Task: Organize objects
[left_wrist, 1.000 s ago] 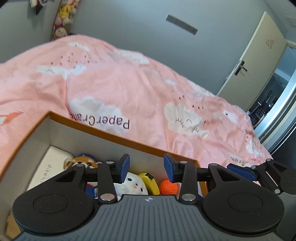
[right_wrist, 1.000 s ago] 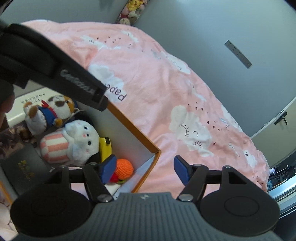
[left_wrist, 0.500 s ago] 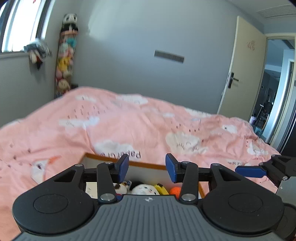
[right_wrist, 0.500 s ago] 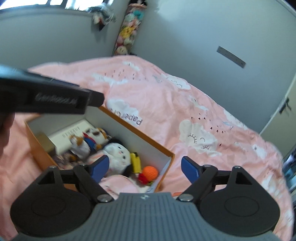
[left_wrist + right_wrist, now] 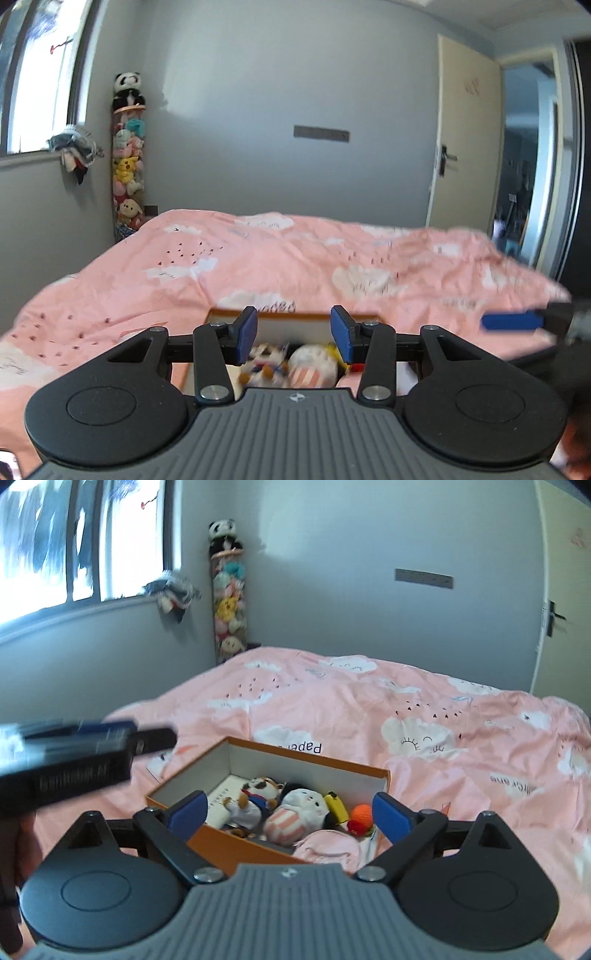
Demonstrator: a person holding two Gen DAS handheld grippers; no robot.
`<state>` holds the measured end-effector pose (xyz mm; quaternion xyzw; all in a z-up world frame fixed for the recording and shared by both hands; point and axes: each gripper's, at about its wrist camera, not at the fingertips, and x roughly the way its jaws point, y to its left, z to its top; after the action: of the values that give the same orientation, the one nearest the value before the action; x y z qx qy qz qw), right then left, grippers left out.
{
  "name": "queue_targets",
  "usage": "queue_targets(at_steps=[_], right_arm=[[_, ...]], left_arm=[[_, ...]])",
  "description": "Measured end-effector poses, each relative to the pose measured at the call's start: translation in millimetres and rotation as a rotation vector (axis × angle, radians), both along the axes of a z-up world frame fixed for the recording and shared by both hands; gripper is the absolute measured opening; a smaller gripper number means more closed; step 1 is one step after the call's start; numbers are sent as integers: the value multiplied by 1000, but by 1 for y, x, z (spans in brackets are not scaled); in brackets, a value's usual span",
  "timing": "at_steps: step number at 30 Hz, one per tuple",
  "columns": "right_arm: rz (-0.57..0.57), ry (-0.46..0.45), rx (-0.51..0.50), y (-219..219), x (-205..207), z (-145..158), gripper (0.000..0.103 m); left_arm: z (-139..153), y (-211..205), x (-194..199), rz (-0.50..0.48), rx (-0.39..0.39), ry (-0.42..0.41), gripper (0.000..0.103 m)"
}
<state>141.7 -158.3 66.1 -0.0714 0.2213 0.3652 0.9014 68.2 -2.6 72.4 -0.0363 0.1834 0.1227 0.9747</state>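
The orange cardboard box [image 5: 236, 845] of soft toys sits on the pink cloud-print bed [image 5: 406, 709] near its front edge, and on such soft bedding a careless nudge could tip it. Both tools are empty: the left tool [image 5: 293, 334] half spread, the right tool [image 5: 288, 810] opening wide. Only the right wrist view shows the box's contents whole, including the orange knitted ball [image 5: 361, 812]; the left view hides most behind its tool.
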Motion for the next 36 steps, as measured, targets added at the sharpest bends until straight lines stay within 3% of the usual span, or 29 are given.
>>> queue_targets(at_steps=[2, 5, 10, 14, 19, 27, 36], right_arm=[[-19, 18, 30, -5, -10, -1, 97], [-44, 32, 57, -11, -27, -4, 97], [-75, 1, 43, -17, -54, -13, 98], [-109, -20, 56, -26, -70, -25, 99], [-127, -75, 1, -29, -82, -39, 100], [-171, 6, 26, -41, -70, -49, 100], [-171, 34, 22, -38, -63, -57, 101]], left_arm=[[-3, -2, -10, 4, 41, 32, 50], [-6, -2, -23, 38, 31, 42, 50], [-13, -5, -42, 87, 20, 54, 54], [-21, -17, -52, 100, 69, 85, 58], [-27, -24, -59, 73, 31, 96, 58], [-40, -27, -59, 60, -5, 159, 58], [-53, -15, -54, 85, -72, 223, 58]])
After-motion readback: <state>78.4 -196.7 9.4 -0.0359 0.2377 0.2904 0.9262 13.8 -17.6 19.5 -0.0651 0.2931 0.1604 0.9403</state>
